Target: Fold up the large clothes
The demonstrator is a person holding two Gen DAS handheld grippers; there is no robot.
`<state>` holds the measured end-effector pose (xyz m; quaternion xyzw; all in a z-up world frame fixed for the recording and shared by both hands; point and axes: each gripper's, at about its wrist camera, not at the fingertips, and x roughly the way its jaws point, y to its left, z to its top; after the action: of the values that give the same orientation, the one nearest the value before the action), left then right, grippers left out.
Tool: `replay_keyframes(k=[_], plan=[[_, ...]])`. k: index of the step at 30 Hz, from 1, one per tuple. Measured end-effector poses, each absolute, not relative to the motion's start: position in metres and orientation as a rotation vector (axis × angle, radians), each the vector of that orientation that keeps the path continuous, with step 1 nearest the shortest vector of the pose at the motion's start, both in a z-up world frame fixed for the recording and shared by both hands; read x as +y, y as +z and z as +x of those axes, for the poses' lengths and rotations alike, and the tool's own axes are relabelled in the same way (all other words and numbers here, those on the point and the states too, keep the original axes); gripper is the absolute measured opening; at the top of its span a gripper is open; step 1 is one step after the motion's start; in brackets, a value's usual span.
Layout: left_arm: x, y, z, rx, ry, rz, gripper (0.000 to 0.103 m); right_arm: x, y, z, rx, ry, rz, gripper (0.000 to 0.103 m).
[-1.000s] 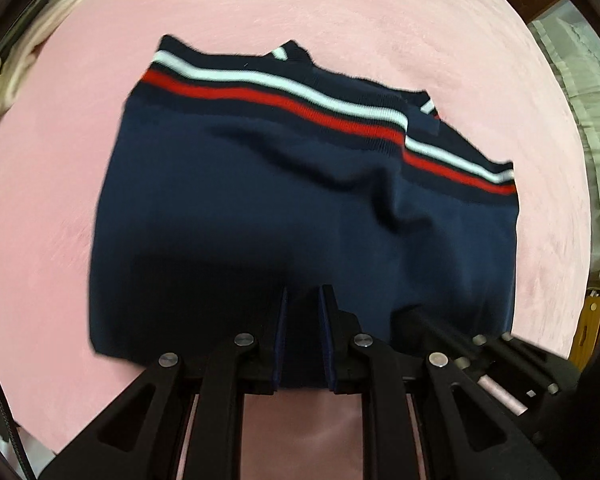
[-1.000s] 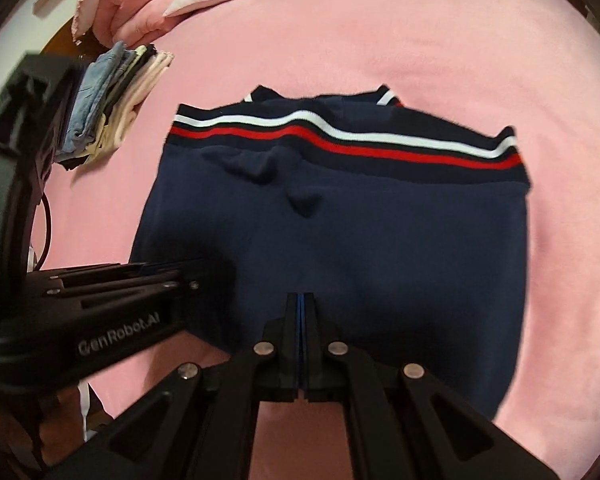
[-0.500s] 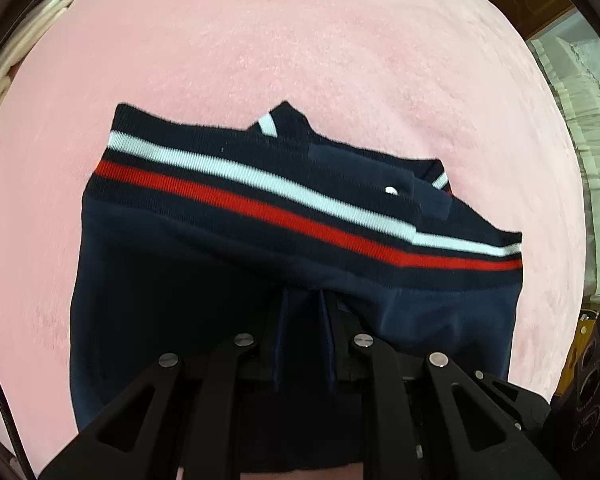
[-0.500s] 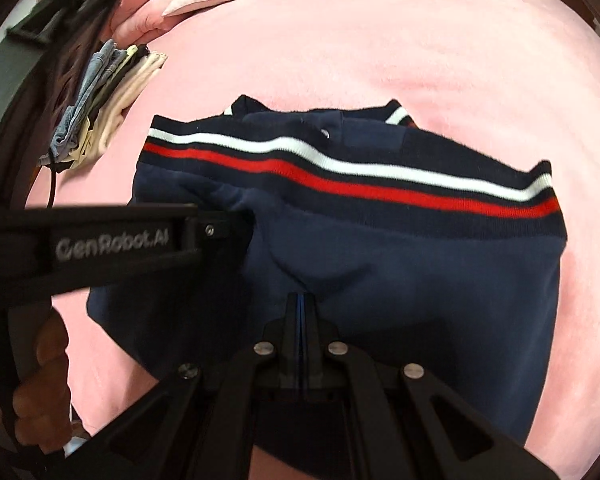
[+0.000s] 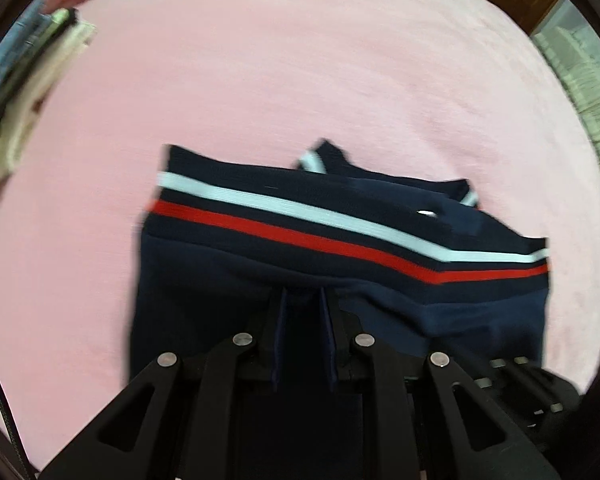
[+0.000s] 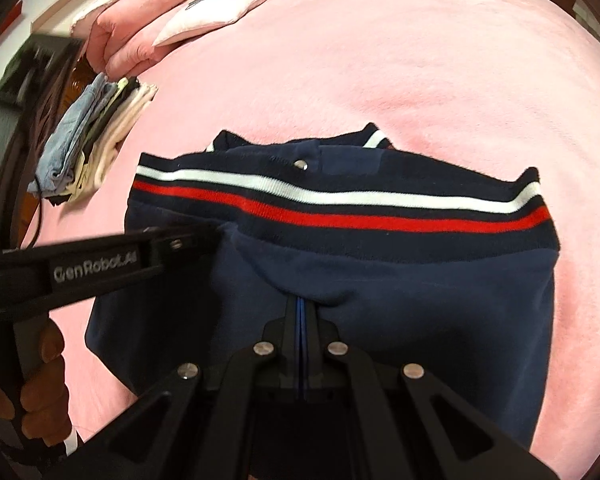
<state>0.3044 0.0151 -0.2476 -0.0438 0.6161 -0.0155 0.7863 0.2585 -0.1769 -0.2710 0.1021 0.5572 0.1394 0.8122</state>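
Jaws first, from the left wrist view: the left gripper has its two fingers a modest gap apart, with navy cloth bunched between them, so it grips the near edge of the navy garment without being fully closed. A second ago this edge lay low at 6 o'clock with a long stretch of navy cloth ahead of it; now the red and white striped band sits just ahead of the fingertips, so the near edge has been carried forward toward 12 o'clock over the rest of the piece. The garment lies on the pink blanket, and a stack of folded clothes rests at 9 to 10 o'clock. In the right wrist view, the right gripper is pressed almost fully together on a thin pinch of the same near edge, and the band there too has come much closer to the fingertips than a second ago. The left gripper's body enters at 9 o'clock, its tip touching the cloth beside the band, with the person's hand on its handle at 8 o'clock. A pink pillow lies at 11 o'clock. I judge the fold nearly complete: the edge looks close to lining up with the band, and laying it down and letting go seems the remaining step.
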Motion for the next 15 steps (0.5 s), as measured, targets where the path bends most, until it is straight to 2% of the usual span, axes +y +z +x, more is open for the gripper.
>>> replay_keyframes(k=[7,15], plan=[[0.042,-0.238,0.304,1.311,-0.036,-0.165,0.015,-0.192,-0.267,0.259,1.181,0.237,0.230,0.000],[0.030,-0.236,0.290,1.272,0.020,-0.104,0.017,-0.247,-0.260,0.251,1.144,-0.017,0.199,0.000]])
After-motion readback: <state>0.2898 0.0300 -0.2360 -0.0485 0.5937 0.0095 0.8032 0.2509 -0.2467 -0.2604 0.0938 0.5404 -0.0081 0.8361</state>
